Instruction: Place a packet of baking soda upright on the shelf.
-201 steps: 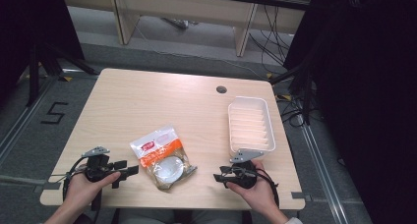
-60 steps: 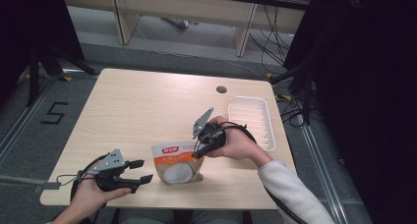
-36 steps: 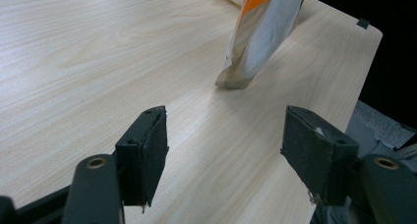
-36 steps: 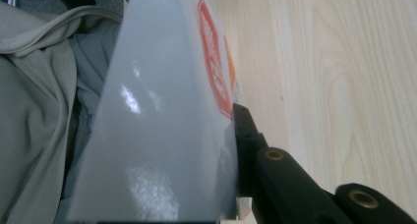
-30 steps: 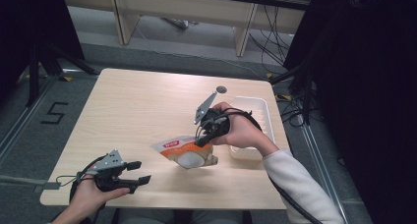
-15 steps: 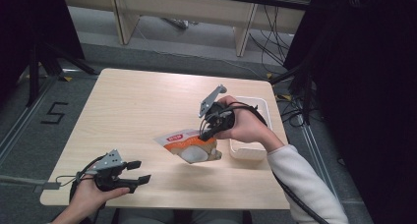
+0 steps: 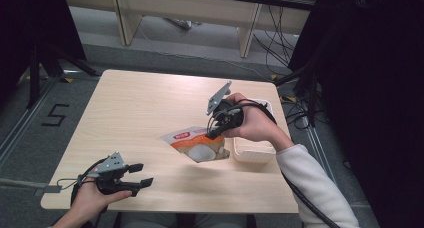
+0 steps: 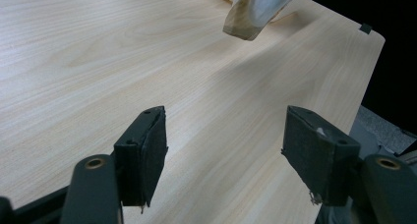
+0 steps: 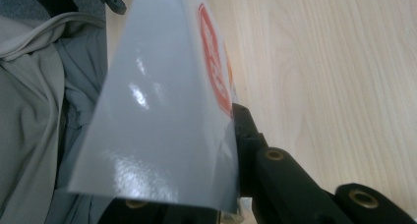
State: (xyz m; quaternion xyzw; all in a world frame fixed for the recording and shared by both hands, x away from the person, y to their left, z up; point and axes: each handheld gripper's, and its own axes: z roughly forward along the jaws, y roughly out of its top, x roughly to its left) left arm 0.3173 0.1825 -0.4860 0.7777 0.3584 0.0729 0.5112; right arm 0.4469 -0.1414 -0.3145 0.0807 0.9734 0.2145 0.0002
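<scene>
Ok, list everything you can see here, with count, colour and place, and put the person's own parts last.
Table: one, light wood, centre of the high view.
Snack bag: one, clear with an orange and red label, held up off the table beside the tray.
Tray: one, white, near the table's right edge, partly behind the right hand.
Cable hole: one, dark, far side of the table top.
Floor marking: one, a black 5, left of the table.
Cables: several, black, on the floor beyond the table.
Left hand-held gripper: one, black, jaws open, at the near left corner.
Right hand-held gripper: one, black, shut on the snack bag.
Sleeve: one, pale, right arm.
</scene>
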